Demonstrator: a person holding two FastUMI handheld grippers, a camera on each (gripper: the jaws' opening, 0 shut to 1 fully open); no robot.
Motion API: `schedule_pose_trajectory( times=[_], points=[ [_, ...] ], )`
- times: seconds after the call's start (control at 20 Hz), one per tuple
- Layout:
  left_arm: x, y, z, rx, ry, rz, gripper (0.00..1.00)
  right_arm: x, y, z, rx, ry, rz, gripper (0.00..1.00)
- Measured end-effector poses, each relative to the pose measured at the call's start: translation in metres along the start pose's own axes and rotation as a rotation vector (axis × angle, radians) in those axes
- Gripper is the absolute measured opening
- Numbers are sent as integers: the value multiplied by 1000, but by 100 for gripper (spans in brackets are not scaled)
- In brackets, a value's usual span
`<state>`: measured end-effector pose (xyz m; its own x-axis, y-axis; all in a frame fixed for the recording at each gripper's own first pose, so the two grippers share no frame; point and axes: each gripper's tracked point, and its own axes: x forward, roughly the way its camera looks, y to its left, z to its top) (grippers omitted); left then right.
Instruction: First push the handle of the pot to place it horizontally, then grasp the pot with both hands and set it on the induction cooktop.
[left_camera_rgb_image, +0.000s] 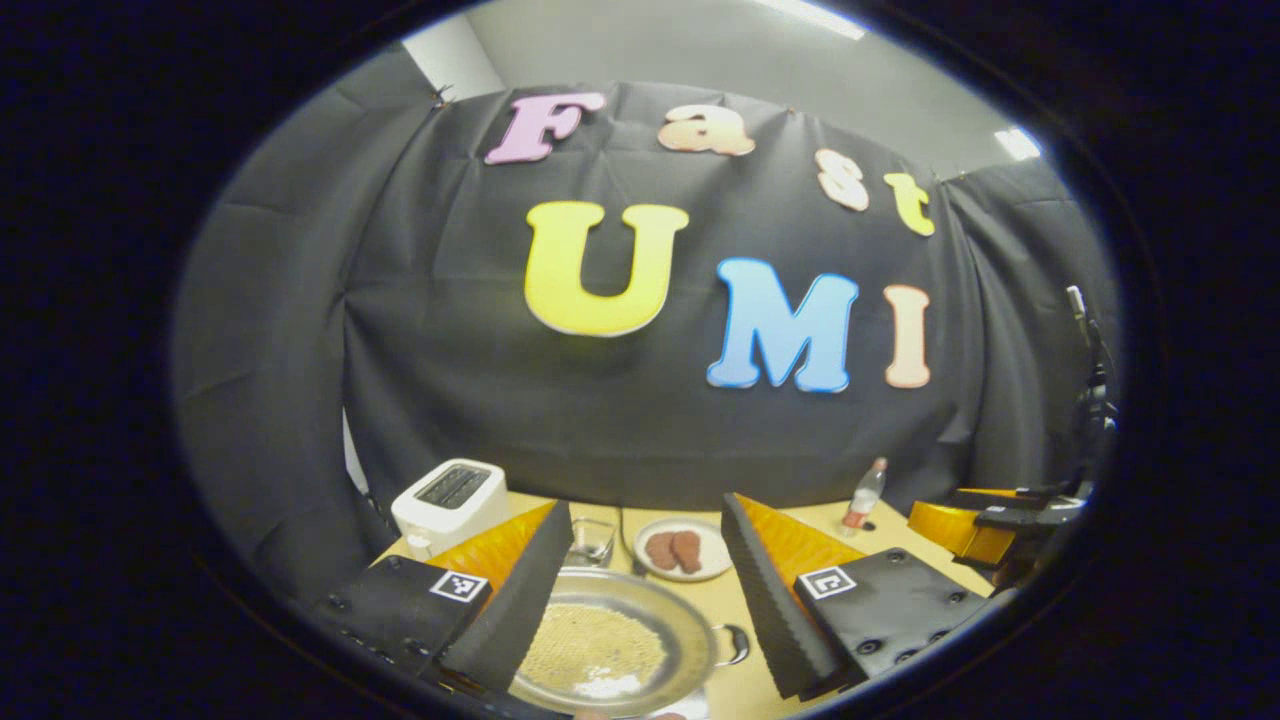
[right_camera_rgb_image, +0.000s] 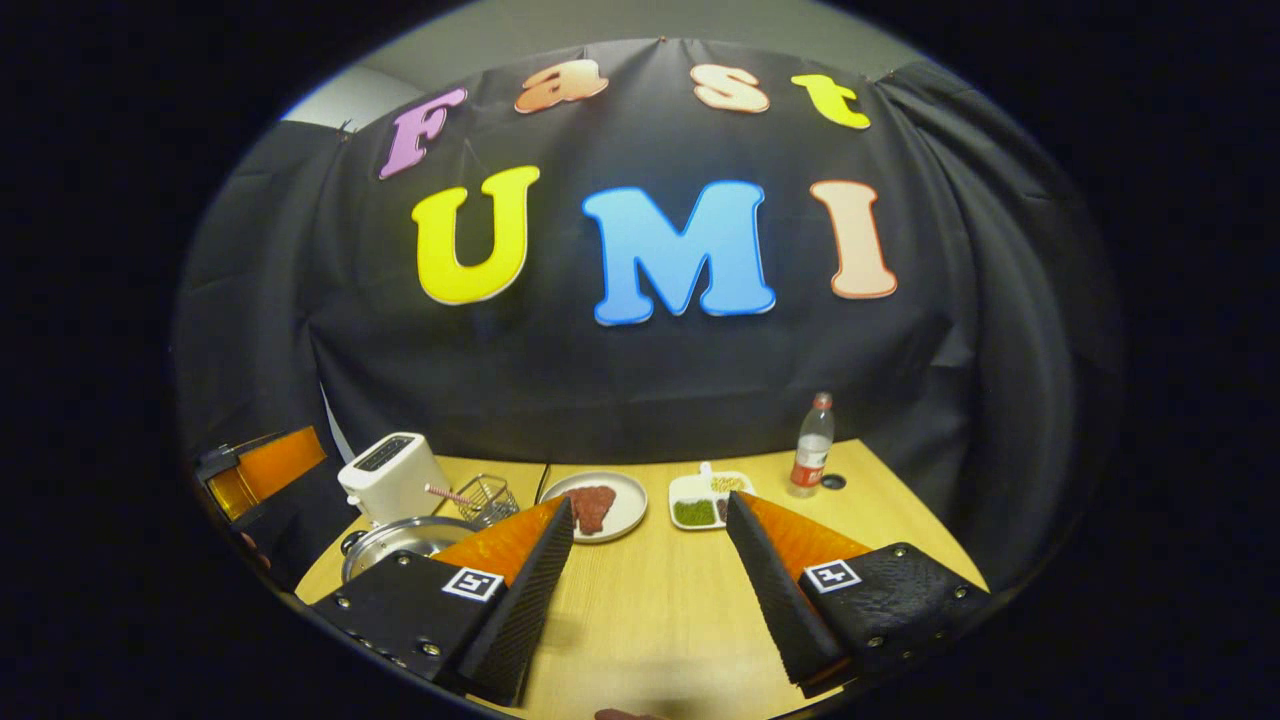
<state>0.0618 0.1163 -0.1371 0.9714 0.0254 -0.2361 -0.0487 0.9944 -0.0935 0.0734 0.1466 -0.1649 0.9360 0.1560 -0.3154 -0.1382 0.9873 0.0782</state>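
A steel pot (left_camera_rgb_image: 610, 640) with pale grainy contents sits on the wooden table (left_camera_rgb_image: 740, 600), low between my left gripper's fingers. Its small loop handle (left_camera_rgb_image: 735, 645) sticks out on the right side. My left gripper (left_camera_rgb_image: 644, 502) is open, its jaws wide apart, and one finger overlaps the pot's left rim. In the right gripper view the pot (right_camera_rgb_image: 395, 540) is at the lower left, partly hidden behind a finger. My right gripper (right_camera_rgb_image: 650, 498) is open over bare table (right_camera_rgb_image: 650, 600), holding nothing. The other gripper (right_camera_rgb_image: 265, 470) hangs at the far left there.
A white toaster (right_camera_rgb_image: 390, 475) and a wire basket (right_camera_rgb_image: 485, 495) stand behind the pot. Farther back are a plate of meat (right_camera_rgb_image: 595, 505), a white divided dish (right_camera_rgb_image: 705, 500) and a bottle (right_camera_rgb_image: 812, 445). A glass (left_camera_rgb_image: 592, 540) stands just beyond the pot.
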Motion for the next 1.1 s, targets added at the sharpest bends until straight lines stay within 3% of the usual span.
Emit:
schedule_pose_trajectory(
  times=[0.1, 0.2, 0.45, 0.75, 0.85, 1.1],
  points=[
    [-10, -43, 31, 13, -60, -5, 95, -22, -27, 29, -8, -45, -2, 94],
    [-19, -89, 51, -11, -90, -31, 99, -37, -55, 54, -2, -92, -6, 94],
    [-36, -139, 73, 16, -116, 1, 95, -65, -100, 102, 3, -175, -1, 94],
    [-56, -155, 70, 28, -114, 29, 95, -93, -120, 130, 11, -226, 2, 94],
    [-58, -153, 72, 19, -125, 15, 99, -98, -117, 130, 19, -227, -8, 94],
    [-64, -132, 83, 26, -142, -1, 97, -112, -94, 126, 32, -210, -3, 94]
  ],
)
